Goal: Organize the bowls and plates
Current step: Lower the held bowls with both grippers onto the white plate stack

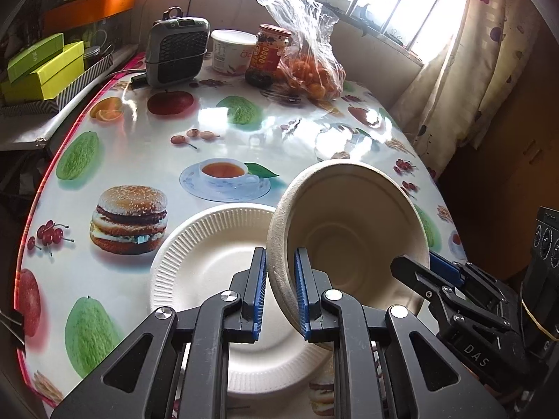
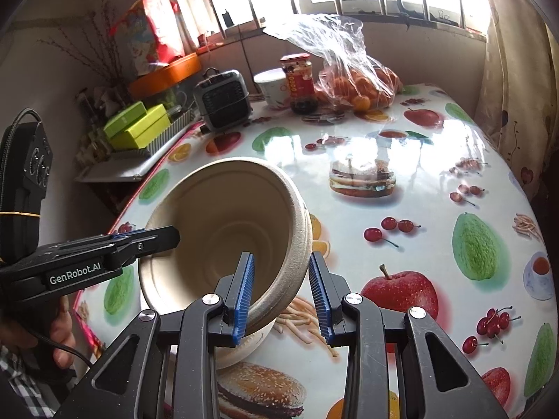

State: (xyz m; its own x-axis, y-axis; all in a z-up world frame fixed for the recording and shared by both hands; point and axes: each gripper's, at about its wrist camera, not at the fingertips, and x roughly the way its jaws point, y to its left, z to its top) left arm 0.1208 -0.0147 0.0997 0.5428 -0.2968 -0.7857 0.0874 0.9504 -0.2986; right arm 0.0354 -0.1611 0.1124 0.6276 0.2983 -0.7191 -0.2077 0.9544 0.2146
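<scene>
The left gripper (image 1: pixel 279 293) is clamped on the rim of a beige paper bowl (image 1: pixel 353 241), one blue pad inside the wall and one outside. The bowl is tipped on its side, its mouth facing the cameras, and it is held above the fruit-print table (image 1: pixel 209 115). Under it, toward 8 o'clock in the left wrist view, a ribbed white paper plate (image 1: pixel 206 272) lies flat on the table.

The right gripper (image 2: pixel 281 296) straddles the opposite rim of the same bowl — its left pad sits against the inside wall, while its right pad stands just clear of the outside, so the gripper is open and not yet pinching.

At the far edge of the table, around 12 o'clock, stand a small grey heater (image 1: pixel 176 50), a white tub (image 1: pixel 232 50), a red-lidded jar (image 1: pixel 267 54) and a clear bag of oranges (image 1: pixel 307 66).
</scene>
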